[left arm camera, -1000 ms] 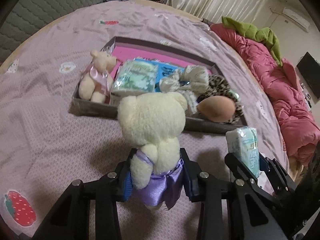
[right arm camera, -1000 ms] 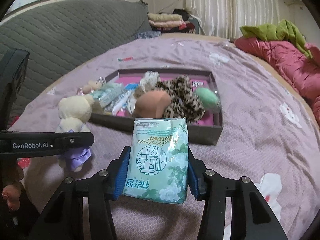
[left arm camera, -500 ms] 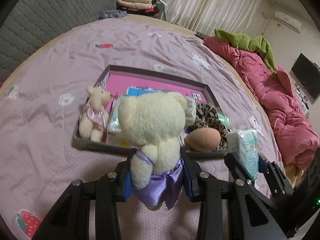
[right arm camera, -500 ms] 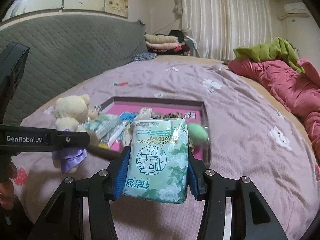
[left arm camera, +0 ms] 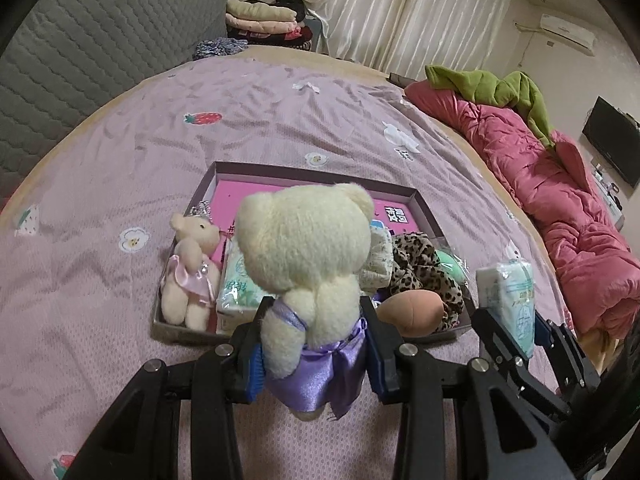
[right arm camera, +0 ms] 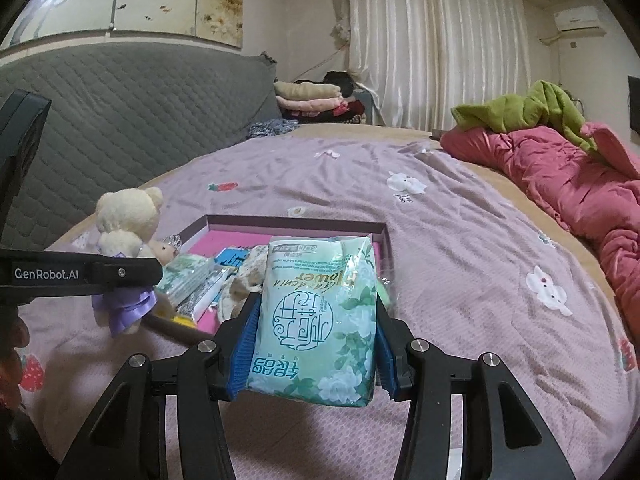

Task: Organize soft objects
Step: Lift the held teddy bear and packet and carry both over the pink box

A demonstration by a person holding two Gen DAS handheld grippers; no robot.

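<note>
My left gripper (left arm camera: 314,344) is shut on a cream teddy bear in a purple dress (left arm camera: 308,256), held upright above the bed in front of the box. The same bear (right arm camera: 128,220) shows at the left of the right wrist view. My right gripper (right arm camera: 316,344) is shut on a green tissue pack (right arm camera: 320,312), also seen side-on (left arm camera: 510,300) in the left wrist view. The shallow box with a pink floor (left arm camera: 312,172) lies on the bed beyond both grippers. It holds a small bear in a pink dress (left arm camera: 188,272), tissue packs, a leopard-print piece (left arm camera: 420,260) and an orange sponge (left arm camera: 412,312).
The bed has a lilac patterned sheet (left arm camera: 280,112). A red quilt with a green cloth on it (left arm camera: 560,184) is bunched along the right side. A grey quilted headboard (right arm camera: 120,120) stands at the left, with folded clothes (right arm camera: 312,98) behind it.
Both grippers have risen and drawn back from the box, each keeping its hold. The box now looks smaller and lower in both views, and more of the room shows.
</note>
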